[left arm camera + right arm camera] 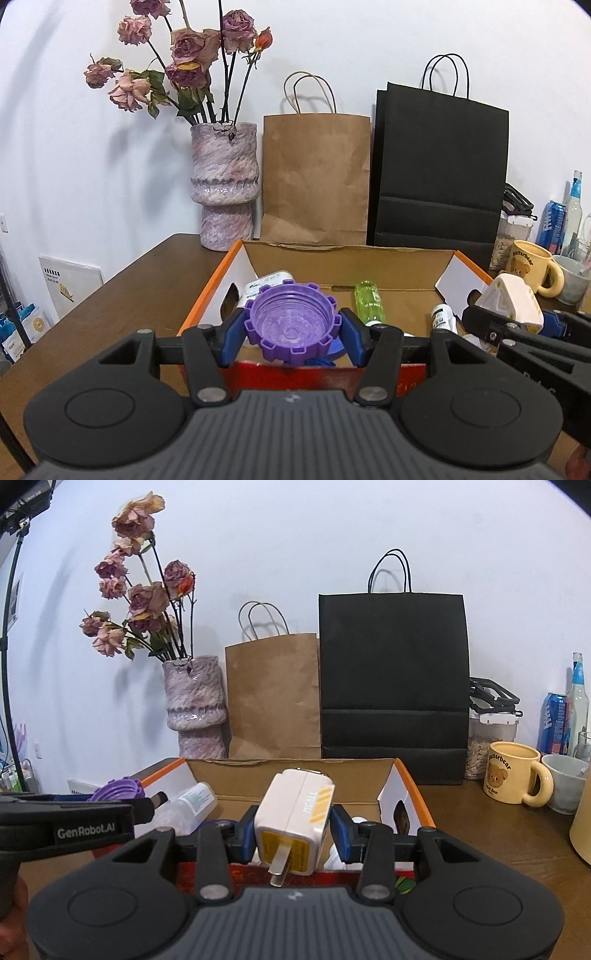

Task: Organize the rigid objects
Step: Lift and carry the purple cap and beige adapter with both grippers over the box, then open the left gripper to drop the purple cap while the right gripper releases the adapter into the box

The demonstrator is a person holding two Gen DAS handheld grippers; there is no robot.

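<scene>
Both hands are loaded and held over the near edge of the cardboard box (369, 254), which sits on the brown desk (140, 280) in front of a brown paper bag (316, 181) and a black paper bag (439, 170). The left tongs (291, 334) are pinching a purple notched cap (291, 321) by its sides, its open face tipped toward the camera; the right tongs (293, 832) are clamped on a white plug adapter (295, 819), prongs pointing back at the holder. From the left view the adapter sits off at about three o'clock, level with the cap. Down in the box I can make out a green bottle (367, 301) at twelve o'clock of the cap, a white bottle (266, 282) at eleven, and another small white bottle (443, 317) toward three. I'd judge this as the carrying step, both pieces lifted and not yet placed. Where they belong I can't tell; the next move calls for picking a bare patch, keeping the two tongs from knocking together, and lowering each piece before letting go, minding the mug (513, 775) at two o'clock.
</scene>
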